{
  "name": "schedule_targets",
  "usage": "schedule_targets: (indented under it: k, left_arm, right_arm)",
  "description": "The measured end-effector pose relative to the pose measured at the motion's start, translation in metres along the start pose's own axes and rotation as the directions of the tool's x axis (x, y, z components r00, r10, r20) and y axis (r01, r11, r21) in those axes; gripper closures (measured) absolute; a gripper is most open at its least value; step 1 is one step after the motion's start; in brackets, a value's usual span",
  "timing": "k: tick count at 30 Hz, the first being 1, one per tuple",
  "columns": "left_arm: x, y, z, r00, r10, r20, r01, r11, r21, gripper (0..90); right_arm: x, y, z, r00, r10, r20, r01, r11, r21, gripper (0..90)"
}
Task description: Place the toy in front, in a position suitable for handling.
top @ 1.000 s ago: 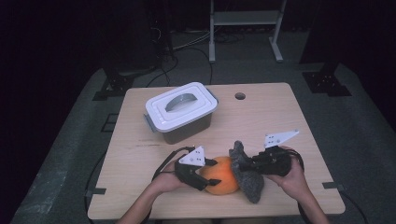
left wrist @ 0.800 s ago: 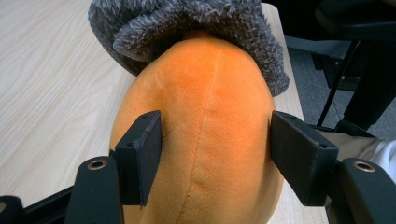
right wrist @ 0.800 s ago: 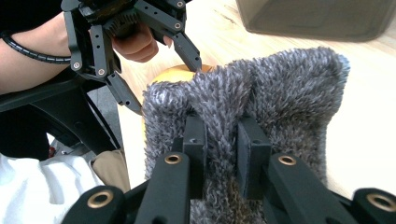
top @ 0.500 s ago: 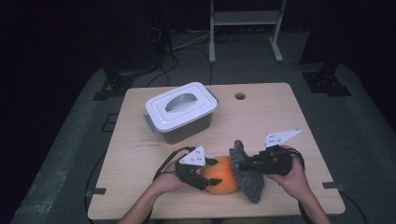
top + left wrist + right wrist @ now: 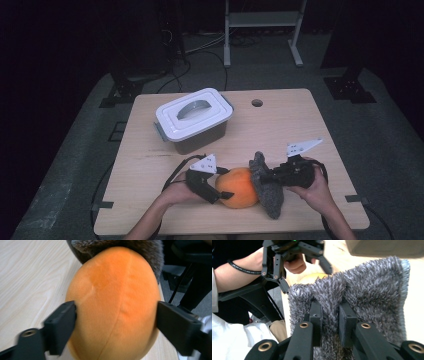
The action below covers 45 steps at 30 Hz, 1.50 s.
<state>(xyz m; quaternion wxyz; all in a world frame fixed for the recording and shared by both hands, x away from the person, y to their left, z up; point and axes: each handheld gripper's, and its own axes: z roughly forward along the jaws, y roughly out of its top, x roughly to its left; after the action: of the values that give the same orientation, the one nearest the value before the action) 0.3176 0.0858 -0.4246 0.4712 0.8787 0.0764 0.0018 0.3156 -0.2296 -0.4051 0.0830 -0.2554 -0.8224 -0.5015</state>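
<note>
An orange plush ball (image 5: 239, 187) (image 5: 115, 302) lies near the table's front edge. My left gripper (image 5: 222, 187) (image 5: 116, 315) has a black jaw on each side of it. Those jaws have just been opening, and the pads still rest against the ball's flanks. A grey furry cloth (image 5: 267, 192) (image 5: 372, 290) drapes against the ball's right side. My right gripper (image 5: 266, 177) (image 5: 330, 308) is shut on a fold of that cloth. In the right gripper view a sliver of the orange ball (image 5: 310, 277) peeks over the cloth.
A grey storage box with a white handled lid (image 5: 194, 117) stands at the back left of the wooden table (image 5: 300, 130). A small round hole (image 5: 257, 103) is near the far edge. Dark floor and a metal stand lie beyond.
The scene looks nearly the same. Both hands stay in place with the ball and the cloth between them.
</note>
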Motion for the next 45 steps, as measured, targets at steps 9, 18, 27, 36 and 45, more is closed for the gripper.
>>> schedule_targets:
  k: [9, 18, 27, 36, 45]
  left_arm:
    - [-0.009, 0.009, -0.001, 0.9982, 0.035, -0.05, -0.035, 0.9994, -0.003, 37.7]
    - [-0.011, 0.015, -0.007, 0.9972, 0.037, -0.065, -0.039, 0.9988, -0.028, 43.3]
    - [-0.012, 0.017, -0.01, 0.9973, 0.04, -0.062, -0.042, 0.9987, -0.03, 43.8]
    - [-0.008, 0.014, -0.007, 0.9987, 0.011, -0.049, -0.013, 0.9994, -0.032, 24.3]
    - [-0.005, 0.006, -0.002, 0.9997, -0.003, -0.026, 0.003, 1.0, -0.008, 33.1]
  right_arm:
    - [0.015, 0.011, -0.01, 0.9972, -0.06, 0.045, 0.062, 0.997, -0.035, 75.6]
    - [0.012, 0.007, 0.001, 0.998, -0.057, 0.028, 0.057, 0.998, -0.01, 75.4]
    - [0.024, 0.014, 0.0, 0.9959, -0.086, 0.028, 0.086, 0.996, -0.016, 75.5]
    - [0.015, 0.007, 0.004, 0.9966, -0.071, 0.042, 0.069, 0.997, 0.03, 75.3]
    - [0.007, 0.002, -0.001, 0.9989, -0.036, 0.03, 0.036, 0.999, 0.02, 75.7]
